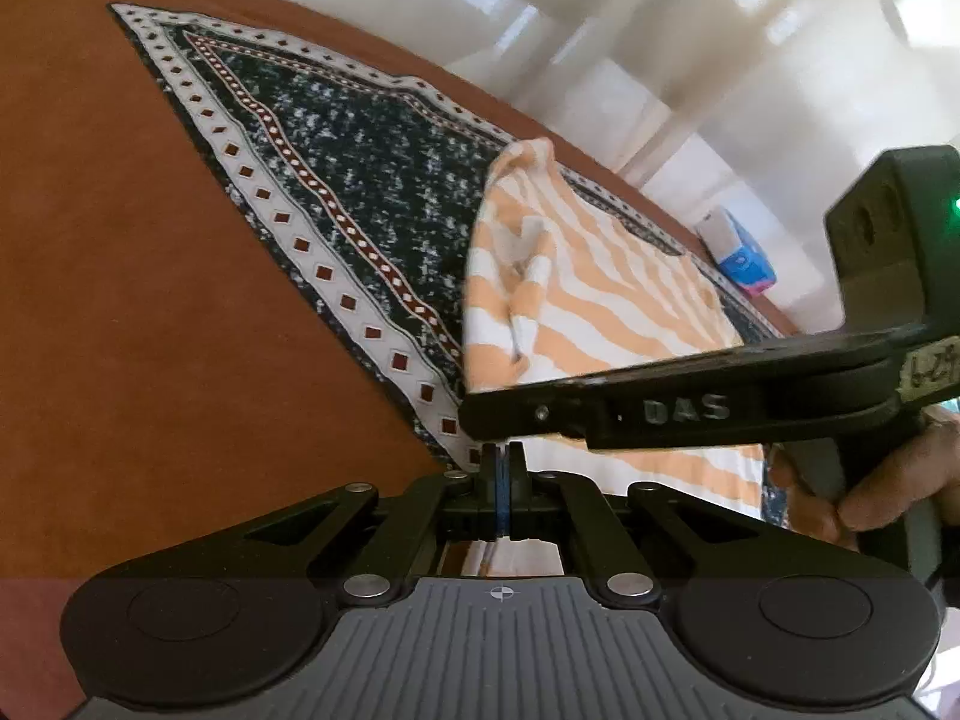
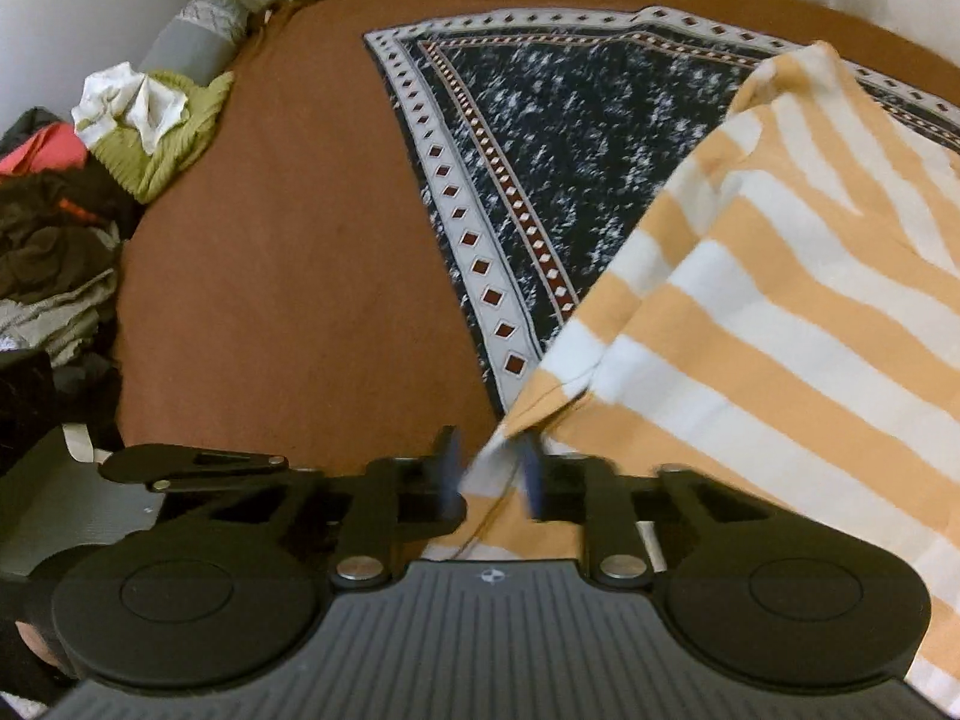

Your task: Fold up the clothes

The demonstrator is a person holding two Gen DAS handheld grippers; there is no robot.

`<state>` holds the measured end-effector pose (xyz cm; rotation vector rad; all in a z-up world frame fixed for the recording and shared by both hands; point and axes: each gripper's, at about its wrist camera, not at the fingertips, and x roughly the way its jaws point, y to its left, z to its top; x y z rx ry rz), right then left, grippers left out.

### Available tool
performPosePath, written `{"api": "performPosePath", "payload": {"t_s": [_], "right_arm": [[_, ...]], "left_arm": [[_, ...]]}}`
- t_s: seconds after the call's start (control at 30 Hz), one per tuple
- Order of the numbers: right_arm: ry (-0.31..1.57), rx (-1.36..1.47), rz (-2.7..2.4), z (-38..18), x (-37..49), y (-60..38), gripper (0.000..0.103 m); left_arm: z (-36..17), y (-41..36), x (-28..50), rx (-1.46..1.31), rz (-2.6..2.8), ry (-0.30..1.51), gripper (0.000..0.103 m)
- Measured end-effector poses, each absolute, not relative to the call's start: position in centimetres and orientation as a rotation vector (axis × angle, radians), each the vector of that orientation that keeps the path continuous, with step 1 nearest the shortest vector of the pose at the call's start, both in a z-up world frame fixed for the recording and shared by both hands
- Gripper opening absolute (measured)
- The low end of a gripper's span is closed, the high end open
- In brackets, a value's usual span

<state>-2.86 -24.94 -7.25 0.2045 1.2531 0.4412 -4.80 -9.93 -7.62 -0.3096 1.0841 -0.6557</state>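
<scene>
Left gripper: fingers together, the striped shirt lying just ahead of and right of their tips; no cloth shows between them.

Patterned cloth spreads flat on the brown surface, ahead of both sets of fingers, under the shirt.

Right gripper: fingers clamped on the shirt's hem corner, fabric running up and right from the tips.

Unfolded clothes pile far left of the right fingers. Judgement: folding barely started; shirt still rumpled, pile untouched.
</scene>
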Motion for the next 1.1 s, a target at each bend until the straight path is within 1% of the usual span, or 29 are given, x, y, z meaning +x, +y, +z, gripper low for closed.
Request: {"api": "performPosePath", "payload": {"t_s": [0.07, 0.1, 0.13, 0.23, 0.27, 0.3, 0.37, 0.5, 0.67, 0.77, 0.83, 0.87, 0.9, 1.0, 1.1], "right_arm": [[1.217, 0.209, 0.442, -6.6, -3.0, -25.0, 0.003], [1.192, 0.214, 0.44, -6.1, -3.1, -25.1, 0.003], [1.166, 0.228, 0.437, -5.5, -3.1, -25.6, 0.003], [1.089, 0.289, 0.438, -3.6, -3.3, -27.3, 0.003], [1.065, 0.298, 0.433, -2.9, -3.3, -27.7, 0.003], [1.048, 0.302, 0.427, -2.3, -3.1, -27.9, 0.003], [1.019, 0.315, 0.416, -1.4, -2.9, -28.4, 0.003], [0.996, 0.345, 0.413, -0.9, -2.6, -29.0, 0.003], [0.987, 0.353, 0.405, -0.9, -2.8, -28.9, 0.003], [0.986, 0.351, 0.399, -0.8, -3.0, -29.0, 0.003], [0.984, 0.349, 0.395, -0.7, -3.1, -29.1, 0.003], [0.983, 0.348, 0.393, -0.7, -3.2, -29.1, 0.003], [0.982, 0.347, 0.39, -0.6, -3.3, -29.2, 0.003], [0.98, 0.345, 0.38, -0.4, -3.5, -29.4, 0.003], [0.97, 0.338, 0.382, 0.2, -3.7, -29.5, 0.003]], "left_arm": [[-6.8, -9.3, -4.8, -0.286, -0.642, 1.059, 0.0], [-6.5, -8.6, -4.7, -0.282, -0.628, 1.052, 0.022], [-6.2, -7.8, -4.7, -0.282, -0.613, 1.049, 0.026], [-5.7, -5.2, -4.8, -0.275, -0.611, 1.068, 0.031], [-5.7, -4.5, -5.0, -0.27, -0.626, 1.084, 0.038], [-5.8, -4.0, -5.4, -0.266, -0.644, 1.104, 0.049], [-6.3, -3.4, -6.3, -0.258, -0.685, 1.146, 0.058], [-7.9, -4.1, -7.7, -0.212, -0.75, 1.218, 0.062], [-9.6, -6.2, -8.3, -0.149, -0.797, 1.255, 0.063], [-10.2, -7.7, -8.3, -0.112, -0.814, 1.249, 0.062], [-10.6, -8.3, -8.3, -0.108, -0.805, 1.242, 0.059], [-10.8, -8.5, -8.3, -0.106, -0.801, 1.238, 0.032], [-10.9, -8.6, -8.3, -0.106, -0.797, 1.235, 0.0], [-10.5, -7.3, -7.6, -0.21, -0.749, 1.231, 0.0], [-8.0, -3.9, -6.3, -0.307, -0.654, 1.143, 0.0]]}}
